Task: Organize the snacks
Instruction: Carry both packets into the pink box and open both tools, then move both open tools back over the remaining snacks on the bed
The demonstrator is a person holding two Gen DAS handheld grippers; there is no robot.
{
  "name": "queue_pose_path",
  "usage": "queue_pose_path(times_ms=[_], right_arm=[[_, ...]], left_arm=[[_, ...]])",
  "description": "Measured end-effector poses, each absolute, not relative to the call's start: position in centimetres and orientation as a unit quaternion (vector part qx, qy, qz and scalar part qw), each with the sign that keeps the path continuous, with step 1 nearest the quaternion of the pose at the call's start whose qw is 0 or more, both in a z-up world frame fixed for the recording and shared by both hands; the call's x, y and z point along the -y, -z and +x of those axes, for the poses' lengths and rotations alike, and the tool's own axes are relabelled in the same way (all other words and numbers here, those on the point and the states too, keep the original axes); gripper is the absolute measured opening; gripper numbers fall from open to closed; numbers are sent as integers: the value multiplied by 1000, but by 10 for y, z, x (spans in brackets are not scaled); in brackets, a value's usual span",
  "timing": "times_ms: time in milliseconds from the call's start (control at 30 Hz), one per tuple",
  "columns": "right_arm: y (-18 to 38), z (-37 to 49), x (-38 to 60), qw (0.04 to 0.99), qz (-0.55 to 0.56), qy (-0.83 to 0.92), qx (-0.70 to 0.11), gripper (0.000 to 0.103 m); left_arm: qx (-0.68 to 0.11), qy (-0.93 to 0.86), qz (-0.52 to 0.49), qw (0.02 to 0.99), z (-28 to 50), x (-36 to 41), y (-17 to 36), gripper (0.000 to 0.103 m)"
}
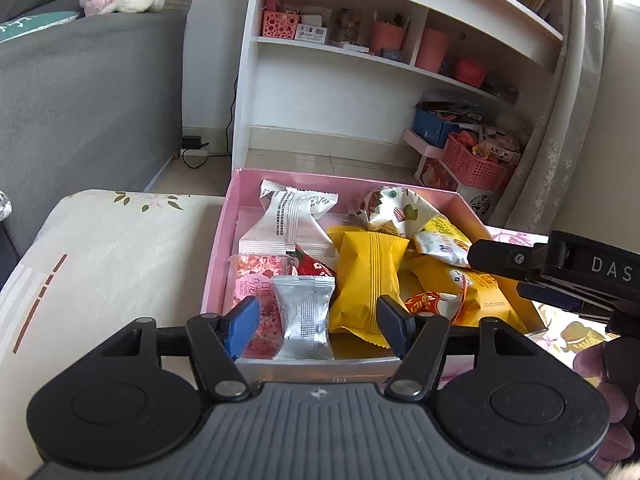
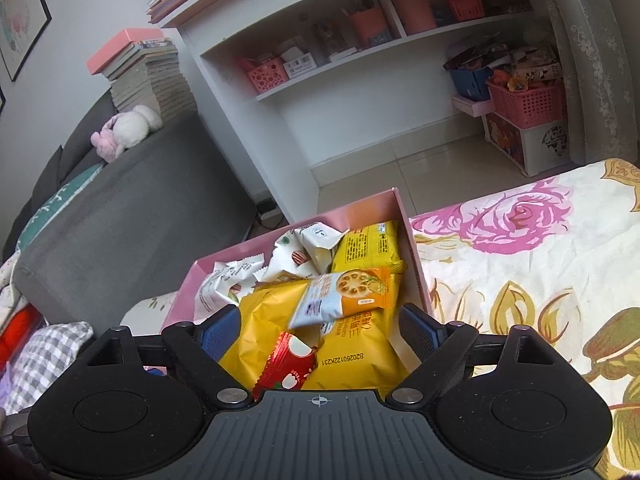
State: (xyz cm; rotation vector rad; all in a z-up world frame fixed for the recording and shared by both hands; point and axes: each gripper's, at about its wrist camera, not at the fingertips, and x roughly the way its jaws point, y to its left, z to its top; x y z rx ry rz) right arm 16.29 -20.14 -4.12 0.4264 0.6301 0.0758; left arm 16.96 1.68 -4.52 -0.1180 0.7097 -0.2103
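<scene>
The shallow pink cardboard box (image 1: pixel 224 240) sits on a floral cloth-covered surface (image 2: pixel 520 264) and already holds a loose heap of wrapped snacks, so my reading is that the sorting is in its late stage: things are gathered in the box, and what remains is tidying how they lie. The left gripper (image 1: pixel 316 320) hangs just above the box's near wall with its blue-padded fingers (image 1: pixel 242 326) spread apart and nothing between them; framed in that gap, at the near edge of the box, stands the small silver foil sachet (image 1: pixel 306 316), its long axis running from the near wall toward the far wall, crimped ends fore and aft. Beside it toward the box's middle lies the plain yellow pillow pack (image 1: pixel 366 276), long axis also near-to-far but tipped slightly, its near end riding up over the neighbours. The white pillow pack with black print (image 1: pixel 290 220) lies in the far left part of the box, pointing at the far wall. The right gripper (image 2: pixel 320 338) hovers over the box's right side, fingers likewise released and empty, above the small red wrapped sweet (image 2: pixel 286 366) and the orange-and-white biscuit packet with a cracker picture (image 2: pixel 344 294) (this one lies crosswise atop the yellow packs). A next move would probably call for lowering one gripper over a single pack's narrow width and closing gently, since the wrappers are slippery and overlapping.
</scene>
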Motion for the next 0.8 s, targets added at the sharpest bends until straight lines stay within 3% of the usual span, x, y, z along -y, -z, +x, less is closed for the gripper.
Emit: queue_pose_path(times_ms=[433,800], right_arm=[[16,125,200,931,192,-51,-306,96],[14,84,202,936,140,-61,-316,99]], left_arm=[[-356,117,-45,926,145,-22,36,92],[-368,137,3,920,110,-39,37,101]])
